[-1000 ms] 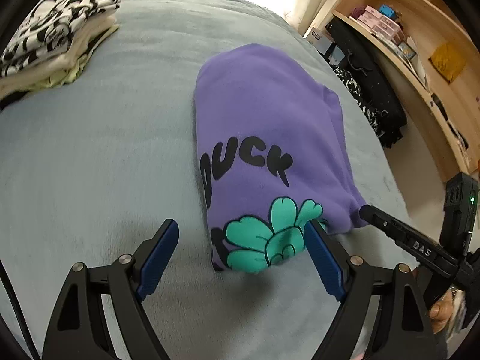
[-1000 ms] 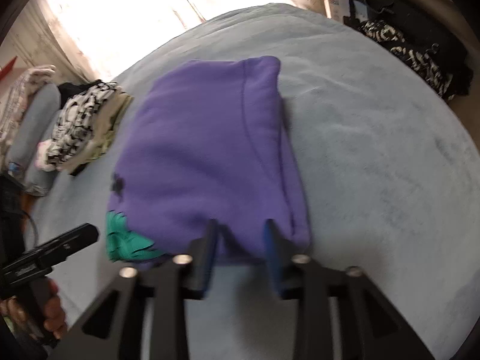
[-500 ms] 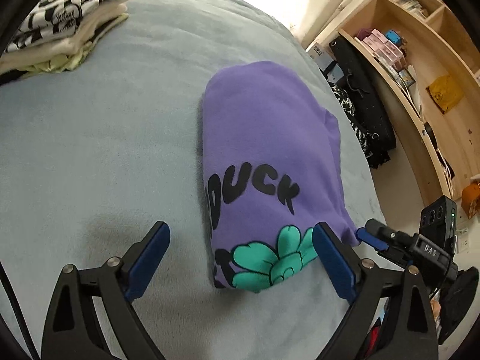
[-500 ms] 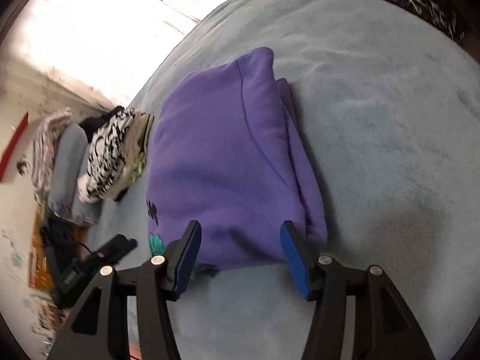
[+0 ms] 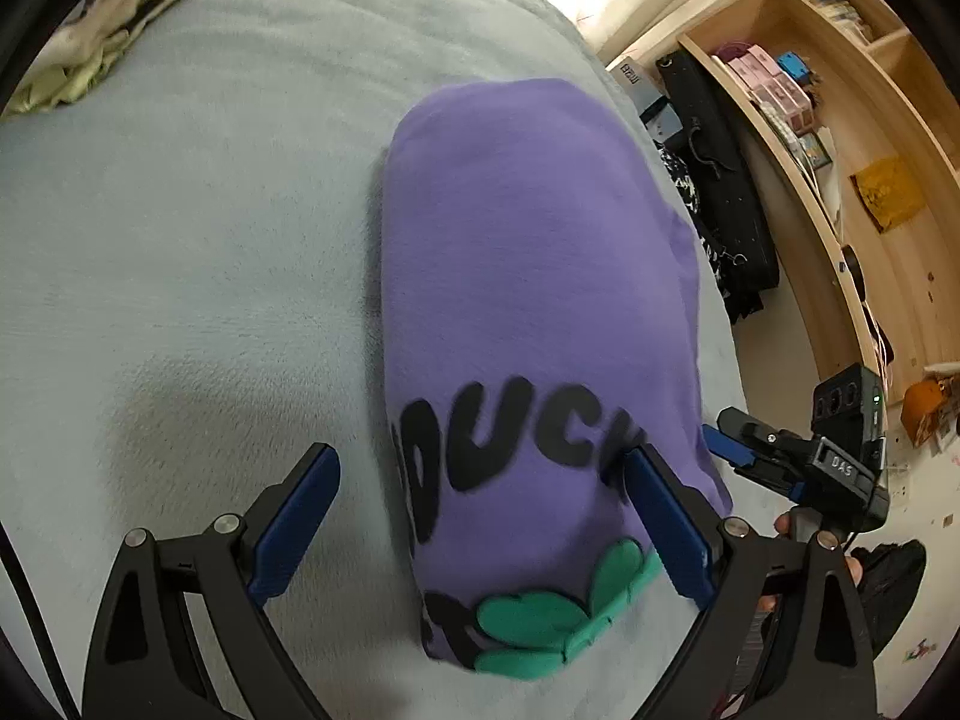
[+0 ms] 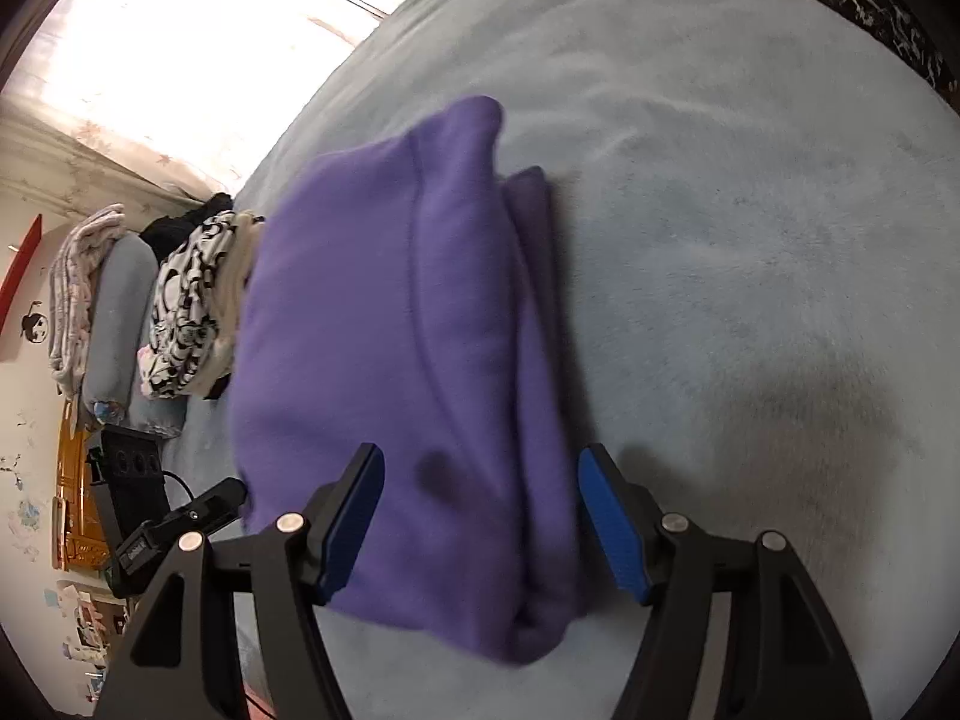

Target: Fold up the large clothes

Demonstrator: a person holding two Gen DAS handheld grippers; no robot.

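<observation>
left wrist: left tool spread, empty, astride purple sweatshirt folded on bed, 12 o'clock | right wrist: right tool spread over sweatshirt's thick 6 o'clock edge; soft, bulky, grip stacked layers

Daylight floods in from the far window, blown out to glare. The purple sweatshirt is motion-blurred (print letters smeared). Gripper shadows fall on the bedspread; fisheye edges curve and darken.
</observation>
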